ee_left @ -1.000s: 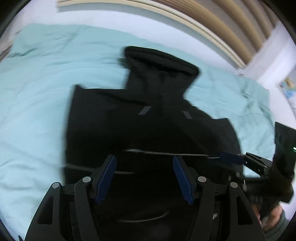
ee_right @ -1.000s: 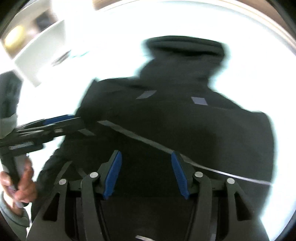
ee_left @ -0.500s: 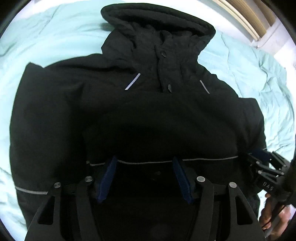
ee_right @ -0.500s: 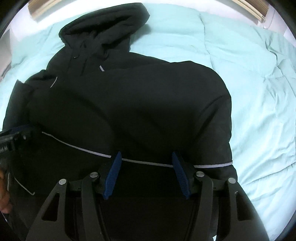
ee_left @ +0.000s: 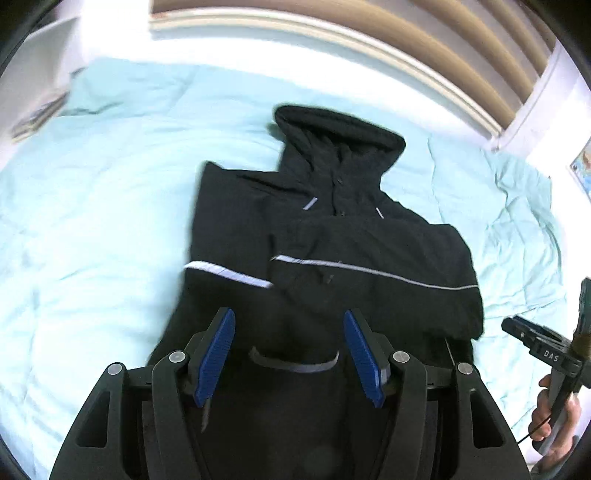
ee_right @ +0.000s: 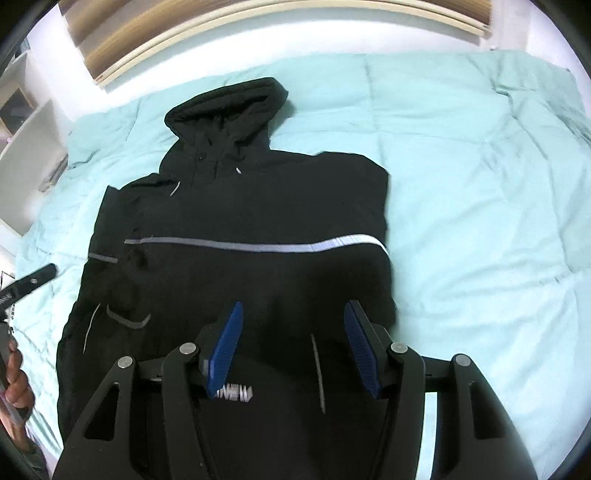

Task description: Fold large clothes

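One black hooded jacket (ee_right: 243, 206), lying flat on a pale turquoise quilt (ee_right: 480, 177) that covers a bed, hood (ee_right: 225, 107) pointing toward the wooden headboard (ee_right: 258, 14). Sides folded inward over the body; lower part toward the cameras, partly hidden behind the tongs.

Markings: one grey reflective stripe (ee_right: 255, 245) across the chest; two short reflective dashes (ee_left: 309, 203) near the collar; white lettering (ee_right: 236, 394) low on the fabric in the right wrist view, upside down and partly covered, not legible. Snap buttons along the front closure under the hood.

Two hand-held tongs with blue pads:
- left gripper (ee_left: 290, 356): jaws spread wide, nothing between them, held above the jacket's lower part.
- right gripper (ee_right: 293, 350): jaws spread wide, nothing between them, above the jacket's lower right part. Seen from the left wrist view at the right edge, its body carries the white letters "DAS" (ee_left: 551, 356); a bare hand (ee_left: 554, 413) grips its handle.

One white shelf unit (ee_right: 26, 147) beside the bed, at left.
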